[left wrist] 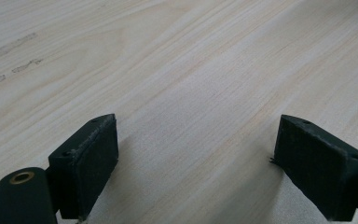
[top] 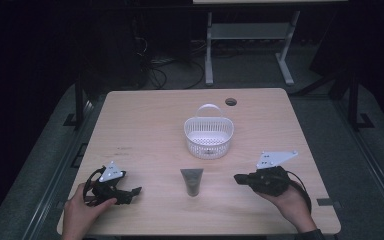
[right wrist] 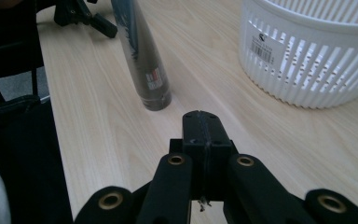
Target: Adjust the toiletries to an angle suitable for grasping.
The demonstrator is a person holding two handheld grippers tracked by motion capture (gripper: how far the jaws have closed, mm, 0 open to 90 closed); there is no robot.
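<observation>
A dark grey tube (top: pixel 192 181) stands on its cap near the table's front edge, midway between the two hands. Behind it sits a white slotted basket (top: pixel 208 142) with an upright handle. My left gripper (top: pixel 133 193) rests at the front left, pointing right toward the tube; its jaws stand wide apart (left wrist: pixel 196 163) over bare wood. My right gripper (top: pixel 238 178) hovers at the front right, pointing left at the tube, with its jaws pressed together and nothing between them (right wrist: pixel 202 125). In the right gripper view the tube (right wrist: pixel 142 60) leans ahead to the left and the basket (right wrist: pixel 307 60) stands to the right.
The light wood table (top: pixel 145 125) has a round cable hole (top: pixel 231 102) near its far edge. Beyond the table stand a white desk frame (top: pixel 250 35) and loose cables on the dark floor. The left gripper (right wrist: pixel 81 16) shows far off in the right gripper view.
</observation>
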